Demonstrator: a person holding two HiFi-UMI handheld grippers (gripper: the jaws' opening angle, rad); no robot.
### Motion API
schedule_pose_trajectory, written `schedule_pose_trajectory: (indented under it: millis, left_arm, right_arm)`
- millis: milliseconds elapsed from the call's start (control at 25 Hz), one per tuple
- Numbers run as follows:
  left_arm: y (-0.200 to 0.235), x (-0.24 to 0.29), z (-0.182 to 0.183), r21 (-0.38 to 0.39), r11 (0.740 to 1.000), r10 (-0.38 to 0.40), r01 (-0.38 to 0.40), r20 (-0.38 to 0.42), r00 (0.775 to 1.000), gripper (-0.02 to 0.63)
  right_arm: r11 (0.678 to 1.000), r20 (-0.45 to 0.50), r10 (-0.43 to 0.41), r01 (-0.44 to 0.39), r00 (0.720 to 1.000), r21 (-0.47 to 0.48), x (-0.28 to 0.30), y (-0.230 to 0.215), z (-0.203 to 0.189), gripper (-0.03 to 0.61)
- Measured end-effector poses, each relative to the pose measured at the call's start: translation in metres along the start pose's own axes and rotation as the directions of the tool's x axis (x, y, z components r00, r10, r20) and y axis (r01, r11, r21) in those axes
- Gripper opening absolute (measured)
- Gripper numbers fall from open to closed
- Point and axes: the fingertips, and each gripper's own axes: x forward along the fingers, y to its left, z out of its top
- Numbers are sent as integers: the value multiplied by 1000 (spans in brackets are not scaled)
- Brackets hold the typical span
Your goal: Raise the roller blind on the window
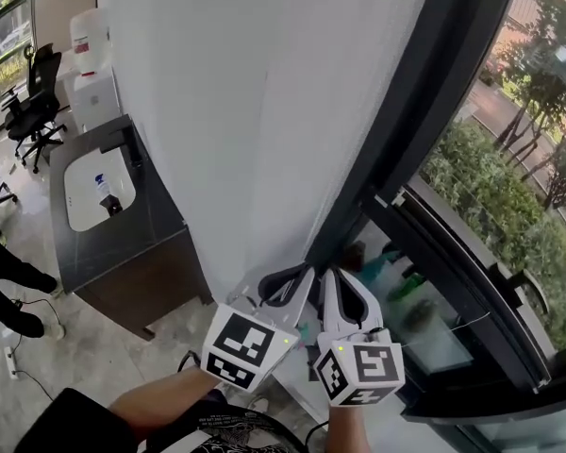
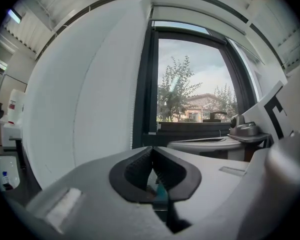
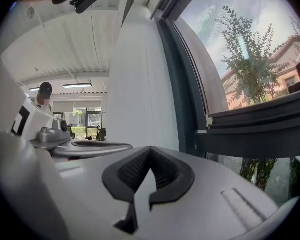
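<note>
Little of the roller blind (image 2: 200, 19) is seen below the top of the window (image 2: 190, 84), so raising is judged nearly finished. The left gripper (image 1: 297, 286) and right gripper (image 1: 344, 291) are held low, side by side and aimed upward. Both are closed pad to pad, and no bead chain (image 3: 149, 84) is seen pinched.

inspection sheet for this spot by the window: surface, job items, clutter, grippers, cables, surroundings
surface: no worktable; pale floor, dark counter with white basin
job's things: window glass uncovered where seen; bead chain hangs along white wall
clutter: bottle at the basin
grippers: left gripper shut, nothing seen held; right gripper shut, apparently on the bead chain
cables: what looks like a power strip with cord, on the floor
surroundings: office chair, trees outside, a person's legs at left
</note>
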Motion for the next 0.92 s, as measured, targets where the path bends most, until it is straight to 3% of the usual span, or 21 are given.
schedule_pose_trajectory:
  millis: [920]
  left_arm:
    - [6, 5, -2, 11, 1000, 28, -28, -17, 999, 0]
  right_arm:
    - [1000, -15, -8, 8, 1000, -10, 5, 1, -4, 6]
